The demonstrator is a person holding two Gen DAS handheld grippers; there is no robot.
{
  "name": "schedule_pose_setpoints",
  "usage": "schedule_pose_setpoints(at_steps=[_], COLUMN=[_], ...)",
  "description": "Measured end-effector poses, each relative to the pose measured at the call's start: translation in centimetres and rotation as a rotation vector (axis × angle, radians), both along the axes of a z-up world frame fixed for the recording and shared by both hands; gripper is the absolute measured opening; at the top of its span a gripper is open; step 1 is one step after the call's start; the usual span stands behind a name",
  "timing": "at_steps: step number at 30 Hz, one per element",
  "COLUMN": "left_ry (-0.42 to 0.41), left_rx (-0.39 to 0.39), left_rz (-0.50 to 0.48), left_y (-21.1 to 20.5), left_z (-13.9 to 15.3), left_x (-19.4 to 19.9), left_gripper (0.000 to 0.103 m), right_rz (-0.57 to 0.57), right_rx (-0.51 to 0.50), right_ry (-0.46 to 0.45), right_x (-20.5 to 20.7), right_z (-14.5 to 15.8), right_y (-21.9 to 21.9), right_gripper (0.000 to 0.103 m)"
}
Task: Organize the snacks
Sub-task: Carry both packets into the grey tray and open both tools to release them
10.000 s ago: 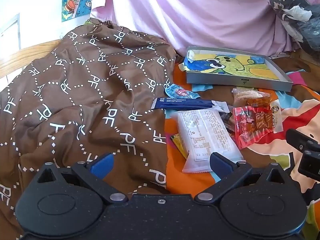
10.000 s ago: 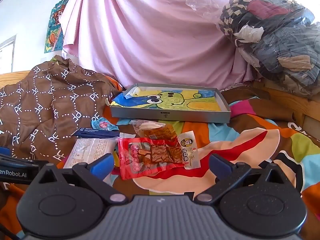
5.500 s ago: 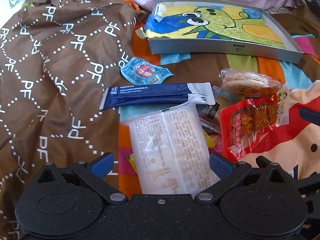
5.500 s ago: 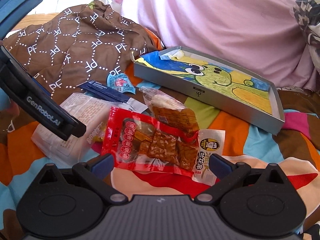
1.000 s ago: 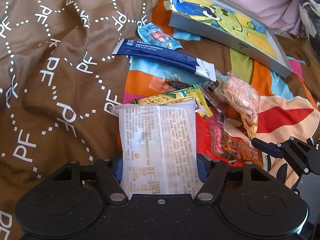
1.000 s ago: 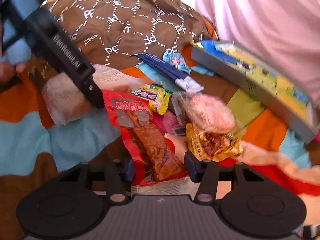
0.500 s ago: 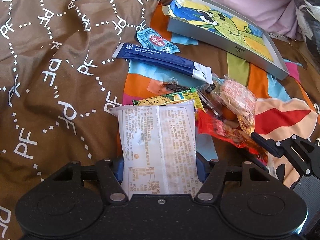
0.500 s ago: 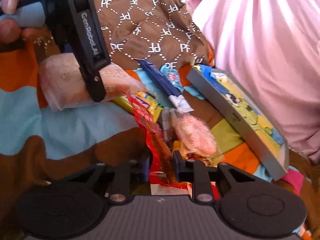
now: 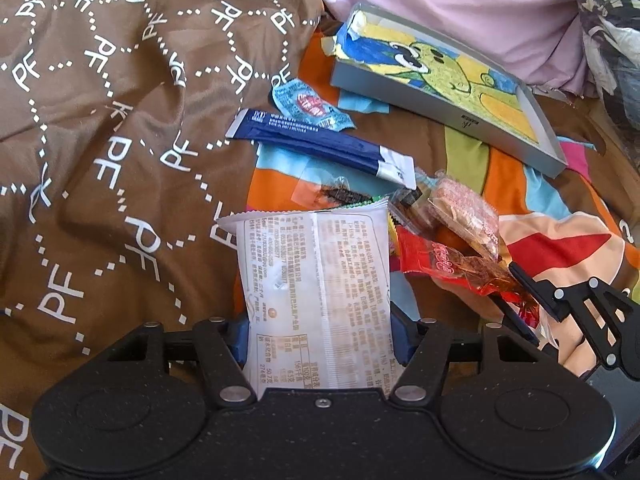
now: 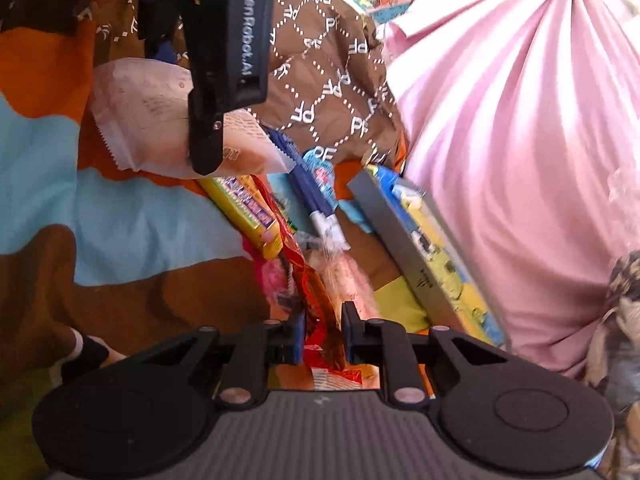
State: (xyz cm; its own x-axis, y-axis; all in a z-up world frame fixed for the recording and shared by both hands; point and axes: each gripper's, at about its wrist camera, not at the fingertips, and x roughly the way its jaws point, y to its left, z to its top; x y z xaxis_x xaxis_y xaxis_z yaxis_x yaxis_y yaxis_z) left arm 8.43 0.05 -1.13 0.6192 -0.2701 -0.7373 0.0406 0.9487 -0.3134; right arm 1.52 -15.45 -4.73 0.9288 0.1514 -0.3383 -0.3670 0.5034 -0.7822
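Transfer step: left gripper (image 9: 318, 330) jaws clamp the white printed snack pouch (image 9: 316, 284), right gripper (image 10: 323, 334) jaws pinch the red crinkled plastic snack packet (image 10: 308, 292); next, presumably, carry both into the grey cardboard tray (image 9: 432, 102) near the bedspread's far edge.

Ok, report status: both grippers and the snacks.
Left gripper shut on white packet. Right gripper shut on red packet. Grey tray holds no snacks. Blue stick pack, round teal sachet loose on bedspread; nothing blocking.

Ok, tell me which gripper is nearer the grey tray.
Right. The right gripper, shut on the red packet, sits just beside the grey tray; the left gripper holds the white packet farther back.
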Motion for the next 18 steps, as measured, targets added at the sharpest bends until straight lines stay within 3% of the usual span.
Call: schedule_pose_setpoints(at_steps=[10,18], left_ry=[-0.061,-0.131], left_rx=[-0.008,0.012], left_rz=[0.021,0.011], left_y=[-0.4,-2.4], left_z=[2.0,5.1], left_x=[1.2,5.6], left_gripper=[0.064,0.064], right_rz=[-0.038,-0.156], right_rx=[0.030,0.149], right_ry=[-0.168,-0.333], right_x=[0.1,4.4], right_z=[1.1,3.6], right_y=[-0.2,-2.2], right_gripper=[0.020,0.020])
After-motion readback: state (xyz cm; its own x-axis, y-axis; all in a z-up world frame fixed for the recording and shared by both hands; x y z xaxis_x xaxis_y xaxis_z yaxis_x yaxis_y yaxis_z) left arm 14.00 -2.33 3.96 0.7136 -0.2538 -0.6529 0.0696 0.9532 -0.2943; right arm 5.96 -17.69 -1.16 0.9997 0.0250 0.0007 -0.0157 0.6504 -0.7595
